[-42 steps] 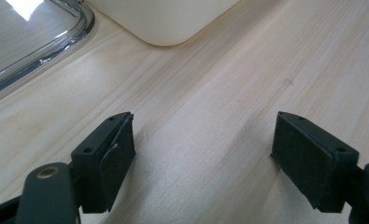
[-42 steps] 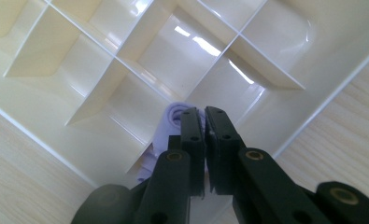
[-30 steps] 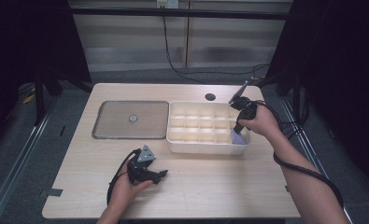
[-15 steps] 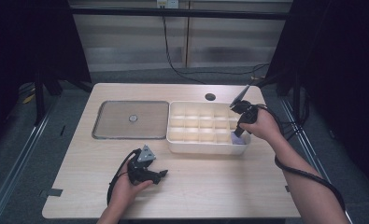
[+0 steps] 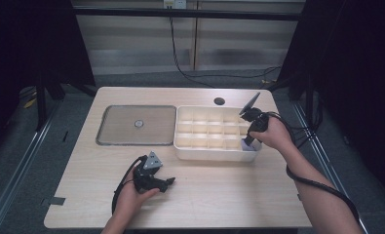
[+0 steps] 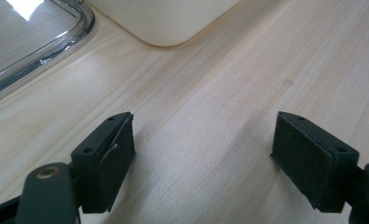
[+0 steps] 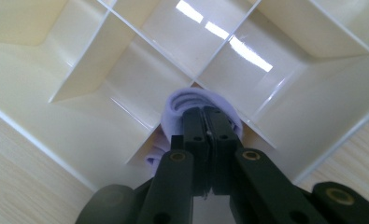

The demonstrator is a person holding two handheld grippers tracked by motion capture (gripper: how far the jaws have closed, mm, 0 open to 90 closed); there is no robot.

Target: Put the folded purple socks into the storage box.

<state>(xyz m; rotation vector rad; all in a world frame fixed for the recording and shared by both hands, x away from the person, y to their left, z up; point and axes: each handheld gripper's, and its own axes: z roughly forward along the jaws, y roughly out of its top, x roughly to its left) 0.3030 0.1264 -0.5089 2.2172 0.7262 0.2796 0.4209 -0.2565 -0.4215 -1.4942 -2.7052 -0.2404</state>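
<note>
Right gripper (image 7: 205, 122) fingers closed, pinching lilac cloth (image 7: 182, 105) in the divided tray's (image 5: 190, 150) near-right corner cell. Left gripper (image 6: 203, 154) fingers open, idle on desk (image 5: 219, 195). Judged next: lift or release.

On a table (image 5: 258, 195), the left gripper (image 5: 169, 182) rests near the front edge, with a lidded tray (image 5: 136, 125) beyond it and to its left and a divided box (image 5: 200, 151) beyond it and to its right. The tray and box lie side by side, just apart. The right gripper (image 7: 204, 116) points down into the box's near right corner compartment, its tips against a rolled cloth (image 7: 177, 109) lying there. A round hole (image 5: 219, 101) sits in the table behind the box.
</note>
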